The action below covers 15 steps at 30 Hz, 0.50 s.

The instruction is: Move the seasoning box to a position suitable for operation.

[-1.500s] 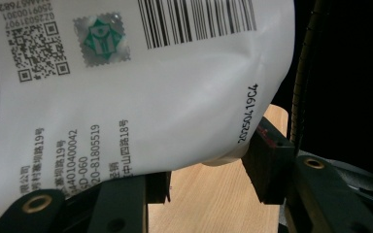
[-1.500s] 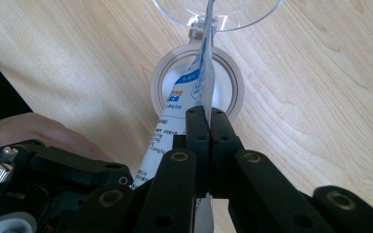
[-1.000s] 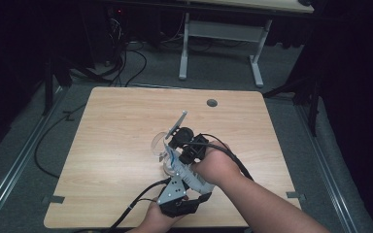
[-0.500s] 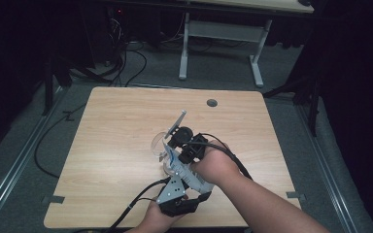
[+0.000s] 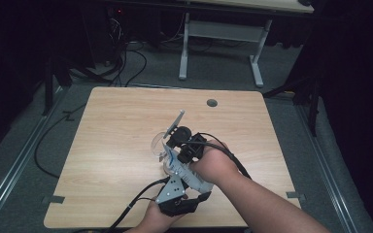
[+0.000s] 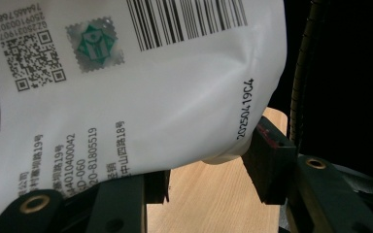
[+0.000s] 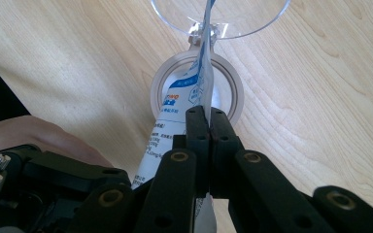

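Right gripper clamping its two black jaws flat together on the thin edge of a white plastic pouch printed with blue and black text, pointing down at the light wooden desk. Just beyond the jaw tips, seeing a clear round plastic cup and, below the pouch, a whitish round ring-shaped base resting on the desk; whether pouch and ring are touching, cannot tell.

Left gripper grasping the same pouch from below, its black jaws standing partly apart with the bulging white body pressed between them, barcode, square code and green seal facing the camera, bare desk lying under the pouch's lower corner.

From the high view, left gripper reaching up from the near edge of the desk, right gripper coming in just beside it from the right, both meeting at the pouch, which is rising tilted above the clear cup. Black cables trailing back from both grippers toward the near edge.
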Each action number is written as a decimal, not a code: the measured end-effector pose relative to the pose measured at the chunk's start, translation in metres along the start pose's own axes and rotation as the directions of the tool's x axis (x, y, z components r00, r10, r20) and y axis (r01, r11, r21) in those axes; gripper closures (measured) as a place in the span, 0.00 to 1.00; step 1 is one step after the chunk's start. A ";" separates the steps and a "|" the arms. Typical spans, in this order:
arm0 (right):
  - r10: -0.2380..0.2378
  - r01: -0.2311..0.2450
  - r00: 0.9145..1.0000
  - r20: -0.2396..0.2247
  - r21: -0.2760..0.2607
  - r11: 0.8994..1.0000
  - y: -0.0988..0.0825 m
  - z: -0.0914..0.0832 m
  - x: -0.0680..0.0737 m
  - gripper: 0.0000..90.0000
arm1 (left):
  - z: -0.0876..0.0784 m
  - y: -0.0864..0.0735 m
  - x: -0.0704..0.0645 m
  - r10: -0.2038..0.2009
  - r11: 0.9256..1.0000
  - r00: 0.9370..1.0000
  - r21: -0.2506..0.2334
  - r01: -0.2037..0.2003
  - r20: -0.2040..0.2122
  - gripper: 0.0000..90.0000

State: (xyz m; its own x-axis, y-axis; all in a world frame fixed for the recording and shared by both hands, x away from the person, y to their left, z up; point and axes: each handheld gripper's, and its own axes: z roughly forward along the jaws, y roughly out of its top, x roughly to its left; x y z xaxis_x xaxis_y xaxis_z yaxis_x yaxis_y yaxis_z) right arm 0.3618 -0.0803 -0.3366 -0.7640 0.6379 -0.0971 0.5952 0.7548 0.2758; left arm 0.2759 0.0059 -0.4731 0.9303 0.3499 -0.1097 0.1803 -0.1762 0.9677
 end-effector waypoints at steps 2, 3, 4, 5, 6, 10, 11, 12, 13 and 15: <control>-0.001 0.001 1.000 0.000 0.000 1.000 0.000 0.000 0.000 1.00 | 0.000 0.000 0.000 0.000 1.000 1.000 0.000 0.000 0.001 0.63; -0.001 0.001 1.000 0.000 0.000 1.000 0.000 0.000 0.000 1.00 | 0.000 0.000 0.000 0.001 1.000 1.000 -0.001 -0.001 0.004 0.63; -0.002 0.002 1.000 0.001 0.000 1.000 0.000 0.000 0.000 1.00 | 0.000 0.000 0.000 0.004 1.000 1.000 -0.001 -0.004 0.006 0.62; 0.000 0.000 1.000 0.001 0.000 1.000 0.000 0.000 0.000 1.00 | 0.000 0.000 -0.001 0.006 1.000 1.000 -0.001 -0.006 0.006 0.62; -0.001 0.001 1.000 0.001 0.000 1.000 0.000 0.000 0.000 1.00 | 0.000 0.000 -0.001 0.007 1.000 1.000 -0.001 -0.007 0.005 0.62; 0.000 0.000 1.000 -0.002 -0.007 1.000 0.000 0.000 0.000 1.00 | 0.000 0.000 0.000 0.007 1.000 1.000 -0.004 -0.007 0.003 0.62; 0.000 0.000 1.000 -0.003 -0.007 1.000 0.000 0.000 0.000 1.00 | 0.000 0.000 0.000 0.007 1.000 1.000 -0.004 -0.007 0.002 0.62; -0.004 0.004 1.000 -0.001 -0.007 1.000 0.000 0.000 0.000 1.00 | 0.000 0.000 0.000 0.007 1.000 1.000 -0.003 -0.007 0.002 0.62; -0.001 0.001 1.000 -0.001 -0.007 1.000 0.000 0.000 0.000 1.00 | 0.000 0.000 0.000 0.007 1.000 1.000 -0.004 -0.007 0.001 0.62; 0.000 0.000 1.000 0.001 -0.009 1.000 0.000 0.000 0.000 1.00 | 0.000 0.000 0.000 0.007 1.000 1.000 -0.005 -0.007 0.001 0.62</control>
State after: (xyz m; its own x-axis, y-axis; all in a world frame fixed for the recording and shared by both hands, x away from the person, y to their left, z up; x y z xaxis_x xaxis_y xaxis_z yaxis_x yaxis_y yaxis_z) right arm 0.3618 -0.0800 -0.3363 -0.7637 0.6381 -0.0979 0.5929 0.7533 0.2846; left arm 0.2757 0.0060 -0.4729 0.9317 0.3482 -0.1030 0.1724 -0.1745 0.9695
